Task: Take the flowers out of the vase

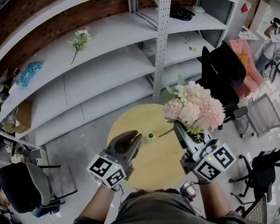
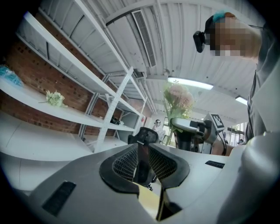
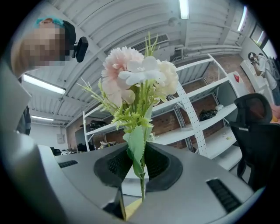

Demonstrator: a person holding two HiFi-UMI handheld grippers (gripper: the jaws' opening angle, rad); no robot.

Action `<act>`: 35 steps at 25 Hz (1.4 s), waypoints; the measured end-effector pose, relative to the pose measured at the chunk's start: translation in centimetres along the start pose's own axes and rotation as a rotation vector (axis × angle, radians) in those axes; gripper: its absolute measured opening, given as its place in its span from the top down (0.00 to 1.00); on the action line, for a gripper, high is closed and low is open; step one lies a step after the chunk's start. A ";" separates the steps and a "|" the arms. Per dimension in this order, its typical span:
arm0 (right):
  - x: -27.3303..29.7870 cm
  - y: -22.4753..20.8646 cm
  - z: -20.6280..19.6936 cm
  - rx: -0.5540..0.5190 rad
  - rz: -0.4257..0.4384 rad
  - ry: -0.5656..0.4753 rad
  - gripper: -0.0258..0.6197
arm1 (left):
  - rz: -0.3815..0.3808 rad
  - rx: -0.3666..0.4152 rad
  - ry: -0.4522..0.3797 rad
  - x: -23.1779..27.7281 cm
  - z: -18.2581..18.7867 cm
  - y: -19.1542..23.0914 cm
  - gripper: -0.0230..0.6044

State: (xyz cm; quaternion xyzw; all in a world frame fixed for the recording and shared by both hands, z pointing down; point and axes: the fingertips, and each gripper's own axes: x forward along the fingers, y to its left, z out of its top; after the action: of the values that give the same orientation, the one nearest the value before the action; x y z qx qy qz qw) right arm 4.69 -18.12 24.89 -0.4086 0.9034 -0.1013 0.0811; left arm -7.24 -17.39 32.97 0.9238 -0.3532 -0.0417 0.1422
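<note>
The flowers (image 1: 193, 108) stood right of centre, lifted clear of the small vase (image 1: 150, 137) on the round desk (image 1: 154, 167). The right gripper (image 1: 182, 130) clamped their stem. The left gripper (image 1: 134, 138) was narrow and empty, left of the vase.

Head view: overhead, steeply down on round pale wooden table (image 1: 154, 162). Gripper views: close behind own jaws, facing level; all share white metal shelving (image 1: 104, 64).

The flowers (image 1: 193, 110) are pink and cream, the table (image 1: 157, 169) tan.
</note>
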 end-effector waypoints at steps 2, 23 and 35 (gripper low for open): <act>0.1 -0.3 -0.8 0.031 0.004 0.012 0.85 | 0.001 -0.003 0.006 0.1 -0.3 0.1 0.84; 1.9 -1.5 -1.7 0.062 0.015 0.031 0.85 | -0.006 -0.010 0.027 1.5 -0.4 0.5 0.84; 1.8 -1.8 -2.0 0.062 0.016 0.040 0.85 | -0.001 -0.014 0.033 1.6 -0.8 0.7 0.84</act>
State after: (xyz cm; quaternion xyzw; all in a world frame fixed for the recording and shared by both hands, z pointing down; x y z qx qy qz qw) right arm 4.34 -20.41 27.15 -0.3966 0.9046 -0.1366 0.0763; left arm -6.34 -18.78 34.01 0.9235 -0.3500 -0.0292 0.1545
